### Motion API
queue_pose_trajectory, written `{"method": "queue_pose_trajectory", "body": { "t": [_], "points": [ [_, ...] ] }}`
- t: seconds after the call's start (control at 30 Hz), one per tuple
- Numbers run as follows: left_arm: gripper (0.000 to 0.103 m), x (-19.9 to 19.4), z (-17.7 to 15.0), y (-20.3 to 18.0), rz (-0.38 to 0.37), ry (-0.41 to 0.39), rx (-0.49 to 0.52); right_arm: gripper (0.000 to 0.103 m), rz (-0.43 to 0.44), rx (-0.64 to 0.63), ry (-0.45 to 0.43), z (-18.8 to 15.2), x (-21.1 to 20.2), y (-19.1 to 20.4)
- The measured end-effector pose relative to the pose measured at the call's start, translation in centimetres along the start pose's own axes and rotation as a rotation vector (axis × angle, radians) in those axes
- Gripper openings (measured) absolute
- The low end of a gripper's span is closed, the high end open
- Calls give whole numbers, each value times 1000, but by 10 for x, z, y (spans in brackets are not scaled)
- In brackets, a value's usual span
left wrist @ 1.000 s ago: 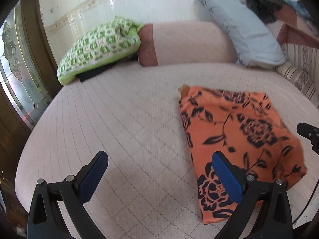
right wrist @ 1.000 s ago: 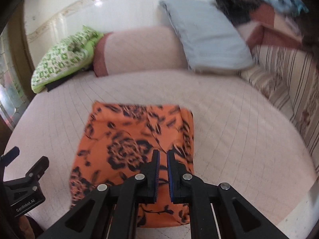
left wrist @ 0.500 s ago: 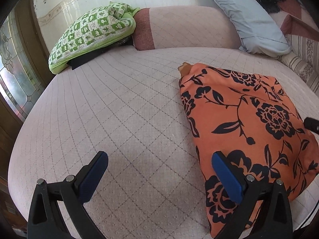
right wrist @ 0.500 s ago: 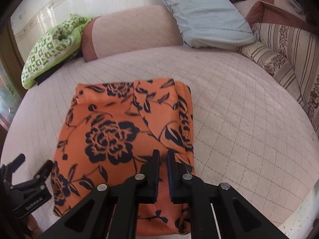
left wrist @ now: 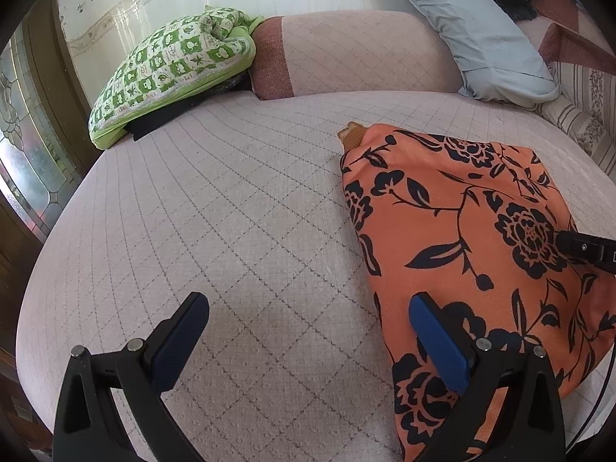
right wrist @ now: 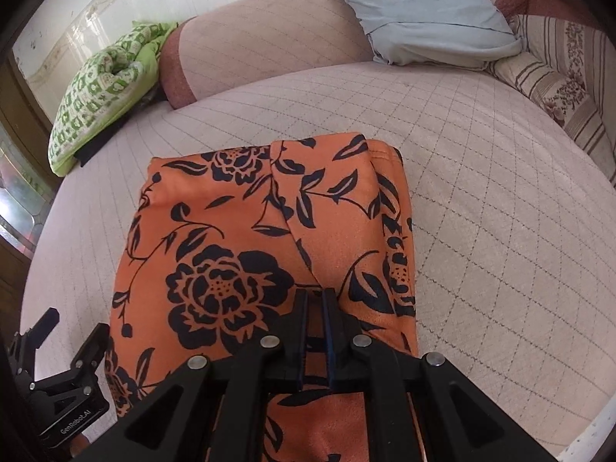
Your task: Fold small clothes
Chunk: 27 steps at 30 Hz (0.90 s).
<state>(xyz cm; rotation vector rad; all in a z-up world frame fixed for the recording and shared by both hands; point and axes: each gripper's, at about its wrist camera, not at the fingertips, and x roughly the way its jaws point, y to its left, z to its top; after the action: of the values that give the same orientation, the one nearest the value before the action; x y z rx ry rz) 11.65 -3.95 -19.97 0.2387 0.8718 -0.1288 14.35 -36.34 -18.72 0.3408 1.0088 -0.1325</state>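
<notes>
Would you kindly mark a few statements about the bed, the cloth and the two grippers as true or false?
1. The orange floral cloth lies on the quilted bed. True.
2. The left gripper is shut. False: its jaws stand wide open.
3. The right gripper is shut, above the cloth. True.
4. The green patterned pillow lies on the cloth. False: it sits apart, by the wall.

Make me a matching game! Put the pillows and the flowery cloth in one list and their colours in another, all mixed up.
Things:
1. folded cloth
2. checked pillow
3. plain pillow
4. bolster

Colours:
A. pale blue
B. orange with black flowers
C. pink
D. green and white

Pairs: 1-B, 2-D, 3-A, 4-C
</notes>
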Motion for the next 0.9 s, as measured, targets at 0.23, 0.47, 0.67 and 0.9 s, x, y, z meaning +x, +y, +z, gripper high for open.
{"method": "queue_pose_trajectory", "body": {
  "t": [0.23, 0.47, 0.67, 0.9],
  "points": [
    [103, 2, 0, 0, -8, 24, 5, 10, 79, 57, 8, -1, 2, -14],
    [103, -8, 29, 10, -84, 41, -72, 10, 292, 176, -33, 12, -20, -45],
    [103, 23, 57, -15, -83, 89, -21, 11, 297, 178, -12, 24, -5, -49],
    [103, 44, 43, -17, -147, 92, -10, 15, 306, 172, 82, 30, 22, -47]
  ]
}}
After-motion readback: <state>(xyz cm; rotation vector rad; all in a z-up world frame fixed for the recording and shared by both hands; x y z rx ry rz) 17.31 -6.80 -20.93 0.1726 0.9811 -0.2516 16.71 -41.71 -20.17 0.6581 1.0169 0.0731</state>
